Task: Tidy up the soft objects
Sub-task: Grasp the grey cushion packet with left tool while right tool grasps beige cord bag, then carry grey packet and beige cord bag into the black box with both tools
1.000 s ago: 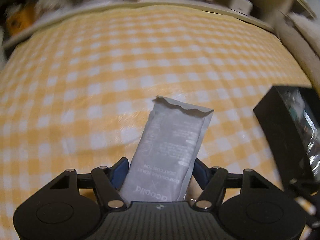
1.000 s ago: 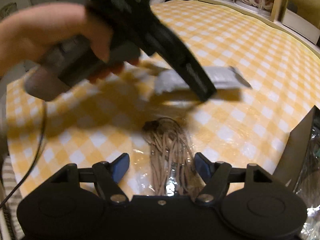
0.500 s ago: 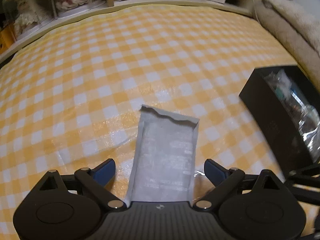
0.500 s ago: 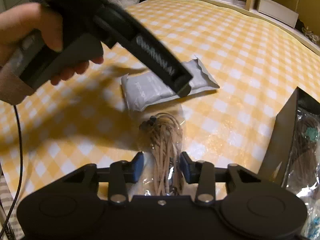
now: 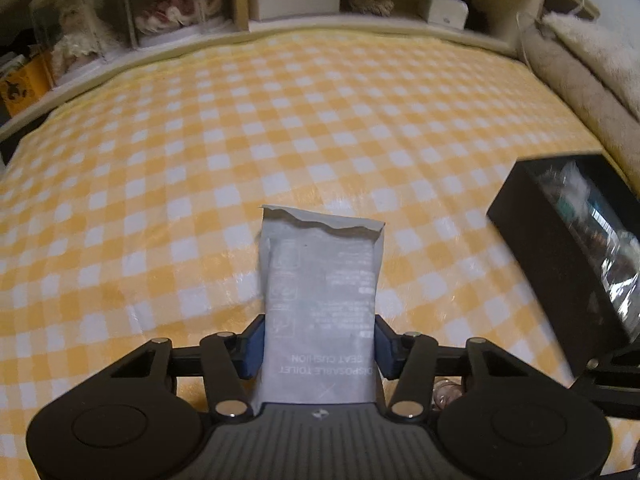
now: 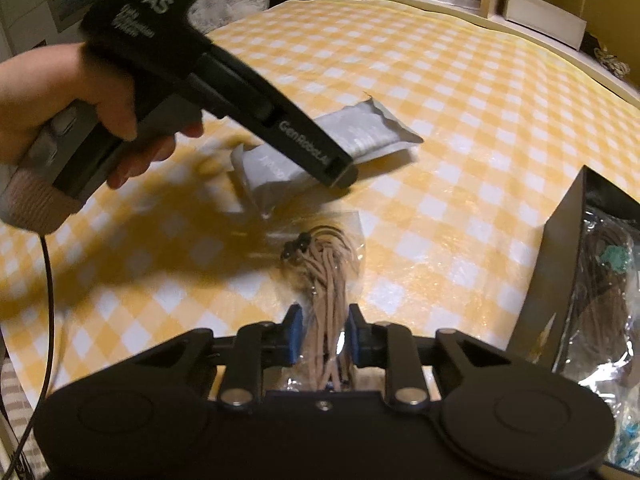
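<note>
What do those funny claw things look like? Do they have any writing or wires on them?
Each claw is black plastic with two round discs, silver screws and blue pads on its fingers. The left claw has a ribbed grey base with a tiny logo. From the right claw you see the left one's body, with white lettering "DAS" and "GenRobot.AI", a grey handle and a thin dark cable hanging down.

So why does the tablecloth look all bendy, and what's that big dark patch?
Left wrist view: the fisheye lens bows the checked tablecloth into a dome, and the black box at the edge is smeared. Right wrist view: the left gripper and hand cast that shadow, and both look blurred.
</note>
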The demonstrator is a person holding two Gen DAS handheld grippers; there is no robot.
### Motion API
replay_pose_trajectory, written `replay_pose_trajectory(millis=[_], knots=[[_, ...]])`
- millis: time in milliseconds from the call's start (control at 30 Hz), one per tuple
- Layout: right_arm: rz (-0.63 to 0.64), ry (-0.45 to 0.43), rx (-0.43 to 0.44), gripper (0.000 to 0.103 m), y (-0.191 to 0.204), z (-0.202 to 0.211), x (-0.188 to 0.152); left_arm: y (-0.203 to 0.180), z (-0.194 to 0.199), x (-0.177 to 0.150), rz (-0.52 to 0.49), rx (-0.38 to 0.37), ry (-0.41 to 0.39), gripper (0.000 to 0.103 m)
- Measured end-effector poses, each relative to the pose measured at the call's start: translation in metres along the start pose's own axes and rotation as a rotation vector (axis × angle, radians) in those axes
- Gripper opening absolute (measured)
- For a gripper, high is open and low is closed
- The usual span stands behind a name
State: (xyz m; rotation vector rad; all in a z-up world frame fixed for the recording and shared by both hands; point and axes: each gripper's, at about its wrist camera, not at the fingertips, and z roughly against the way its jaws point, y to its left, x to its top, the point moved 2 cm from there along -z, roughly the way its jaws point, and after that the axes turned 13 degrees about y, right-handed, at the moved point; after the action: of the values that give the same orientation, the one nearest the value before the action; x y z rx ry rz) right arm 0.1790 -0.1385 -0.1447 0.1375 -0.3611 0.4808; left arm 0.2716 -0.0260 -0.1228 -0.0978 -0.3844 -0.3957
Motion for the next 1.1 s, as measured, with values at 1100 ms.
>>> replay_pose_trajectory(millis=[1100], knots=[[-0.384,-0.422,-0.135,0.017,-0.08,0.158,-0.026,-0.045,0.134,-0.018,0.214,-0.105,-0.305,0.053]])
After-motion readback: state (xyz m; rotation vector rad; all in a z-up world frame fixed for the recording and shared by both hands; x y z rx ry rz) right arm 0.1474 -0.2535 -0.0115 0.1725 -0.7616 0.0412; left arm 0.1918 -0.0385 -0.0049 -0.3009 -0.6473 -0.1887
